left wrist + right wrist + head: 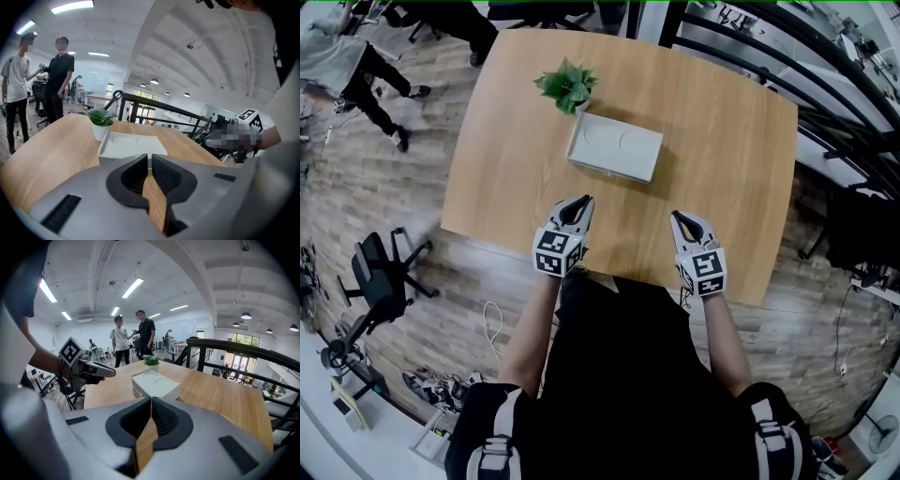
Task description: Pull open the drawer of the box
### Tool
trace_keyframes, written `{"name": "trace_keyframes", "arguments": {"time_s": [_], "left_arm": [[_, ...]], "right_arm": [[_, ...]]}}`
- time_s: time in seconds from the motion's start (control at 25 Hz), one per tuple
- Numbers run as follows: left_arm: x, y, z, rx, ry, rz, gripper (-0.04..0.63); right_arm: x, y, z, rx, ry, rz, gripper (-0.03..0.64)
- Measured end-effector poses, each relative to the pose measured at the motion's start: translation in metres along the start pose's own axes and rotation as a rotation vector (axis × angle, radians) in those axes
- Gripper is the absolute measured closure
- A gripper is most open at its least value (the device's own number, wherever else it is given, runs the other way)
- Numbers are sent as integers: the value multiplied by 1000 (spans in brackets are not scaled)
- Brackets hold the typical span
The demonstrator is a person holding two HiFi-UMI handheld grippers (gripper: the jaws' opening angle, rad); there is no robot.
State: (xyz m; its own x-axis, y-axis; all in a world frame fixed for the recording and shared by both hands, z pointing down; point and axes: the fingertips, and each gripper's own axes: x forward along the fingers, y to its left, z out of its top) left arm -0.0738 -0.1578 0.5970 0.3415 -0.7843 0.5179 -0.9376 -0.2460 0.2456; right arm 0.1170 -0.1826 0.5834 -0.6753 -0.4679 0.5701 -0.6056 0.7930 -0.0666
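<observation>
A flat white box [615,146] lies on the wooden table [722,178], its drawer closed; it also shows as the white box [131,144] in the left gripper view and the white box [154,384] in the right gripper view. My left gripper [580,203] hovers over the table's near edge, short of the box, jaws shut with nothing between them. My right gripper [678,219] is level with it to the right, also shut and empty. From the left gripper view the left gripper [149,164] points at the box; the right gripper [150,405] does the same.
A small potted plant [568,85] stands just behind the box. Two people [133,336] stand beyond the table's far end. An office chair [380,277] is on the floor to the left, and a black railing [825,84] runs along the right side.
</observation>
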Motion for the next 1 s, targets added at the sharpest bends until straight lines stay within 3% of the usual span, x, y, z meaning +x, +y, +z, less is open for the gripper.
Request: {"name": "trace_keyframes", "arguments": {"time_s": [0.68, 1.0], "left_arm": [[63, 24, -40, -96, 82, 43, 497], [94, 31, -48, -95, 105, 58, 488]], "right_arm": [[1, -18, -12, -17, 42, 22, 591], [2, -21, -23, -20, 78, 26, 591]]}}
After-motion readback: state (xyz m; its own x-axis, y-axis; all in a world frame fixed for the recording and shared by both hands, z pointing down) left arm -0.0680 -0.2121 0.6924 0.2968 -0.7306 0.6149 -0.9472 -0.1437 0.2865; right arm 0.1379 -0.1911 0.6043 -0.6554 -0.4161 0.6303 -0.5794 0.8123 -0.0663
